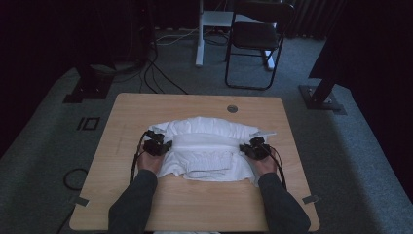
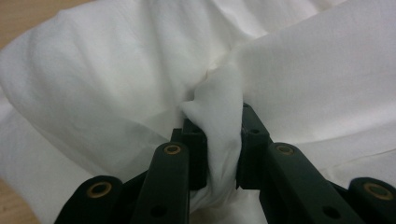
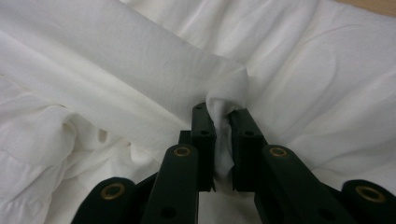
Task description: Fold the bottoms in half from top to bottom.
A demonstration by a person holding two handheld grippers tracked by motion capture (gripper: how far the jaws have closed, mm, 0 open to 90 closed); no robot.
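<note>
A white cloth (image 1: pixel 207 146), probably a garment, is spread in the middle of the frame in the high view, on a wooden table (image 1: pixel 195 204), and it is held at both of its sides. The left gripper (image 1: pixel 157 145) is seen at the left edge of the cloth and the right gripper (image 1: pixel 254 147) at the right edge, each one carried by a hand with a dark sleeve coming from the bottom of the frame. In the left gripper view a bunch of the cloth (image 2: pixel 219 140) is pinched between the two black jaws, which are closed on it; in the right gripper view a thinner fold (image 3: pixel 224 140) is clamped in the same way. The step in hand is judged to be a fold or a lift of the cloth. To do it well, both sides should be raised together and at the same height, so that the cloth is kept stretched between the grippers and no side is dragged. The grip on the right looks thinner, so a slip there is possible if it is pulled hard. The whole shape of the cloth, with a ribbed band (image 1: pixel 209 160) near its lower middle, is given by the high view; how much fabric is really caught in each gripper is told by the gripper views, where it is clear.
</note>
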